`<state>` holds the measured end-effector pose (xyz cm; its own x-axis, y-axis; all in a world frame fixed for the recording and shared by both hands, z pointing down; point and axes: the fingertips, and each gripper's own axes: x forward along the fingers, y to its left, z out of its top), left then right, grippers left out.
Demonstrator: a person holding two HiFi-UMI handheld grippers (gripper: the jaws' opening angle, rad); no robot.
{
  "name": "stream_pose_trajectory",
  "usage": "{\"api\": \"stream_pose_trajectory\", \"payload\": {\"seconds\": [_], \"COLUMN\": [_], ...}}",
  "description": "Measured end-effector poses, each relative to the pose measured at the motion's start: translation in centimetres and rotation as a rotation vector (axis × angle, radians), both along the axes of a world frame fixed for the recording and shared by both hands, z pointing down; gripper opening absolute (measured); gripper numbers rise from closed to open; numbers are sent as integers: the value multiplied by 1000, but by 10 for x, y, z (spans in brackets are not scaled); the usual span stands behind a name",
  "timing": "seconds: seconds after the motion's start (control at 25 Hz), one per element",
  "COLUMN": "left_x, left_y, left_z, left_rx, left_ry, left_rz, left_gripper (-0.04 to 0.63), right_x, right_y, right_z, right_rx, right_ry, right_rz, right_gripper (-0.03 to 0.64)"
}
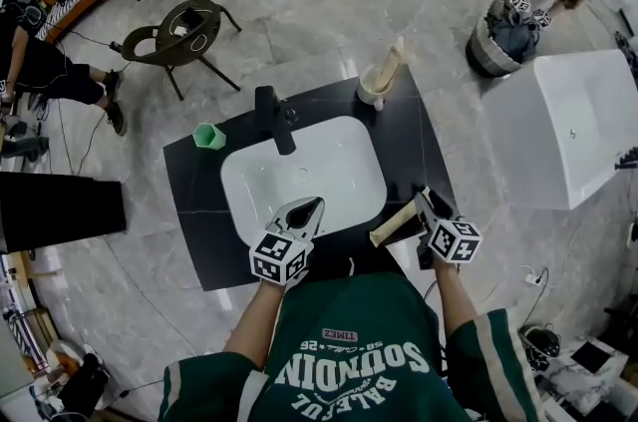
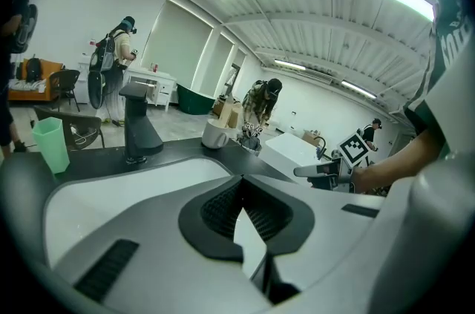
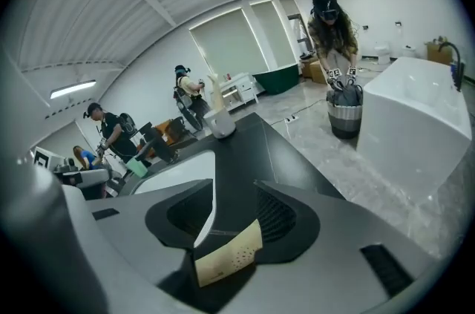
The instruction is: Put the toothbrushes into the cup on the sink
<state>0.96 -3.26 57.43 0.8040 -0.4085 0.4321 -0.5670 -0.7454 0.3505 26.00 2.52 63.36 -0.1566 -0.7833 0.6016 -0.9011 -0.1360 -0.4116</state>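
Seen from the head camera, which looks steeply down from above the person, the black counter [image 1: 189, 211] and its white basin [image 1: 309, 176] fill mid-frame, with floor on every side. The camera on the left gripper [image 2: 241, 182] sits low and close over the basin, facing across it to the faucet [image 2: 137, 123]. The one on the right gripper [image 3: 234, 194] looks along the counter's right side. All three views share the white cup [image 1: 377, 83] and the green cup [image 1: 208, 136].
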Motion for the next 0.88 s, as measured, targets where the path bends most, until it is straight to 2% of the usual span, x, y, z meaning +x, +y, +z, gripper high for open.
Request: {"api": "stream_pose_trajectory", "payload": {"seconds": [0.12, 0.28, 0.6, 0.88], "left_x": [0, 2, -4, -7], "left_y": [3, 3, 4, 2], "left_z": [2, 0, 4, 5], "left_rx": [-5, -3, -11, -16], "left_ry": [-1, -1, -14, -20], "left_rz": [4, 8, 6, -5], "left_gripper": [9, 9, 9, 9], "right_x": [5, 15, 22, 22], "right_y": [6, 18, 30, 31], "right_z": [10, 28, 56, 68], "right_rx": [-32, -133, -221, -272], "right_ry": [-7, 41, 14, -39], "right_rz": [51, 116, 201, 224], "right_gripper": [207, 244, 245, 245]}}
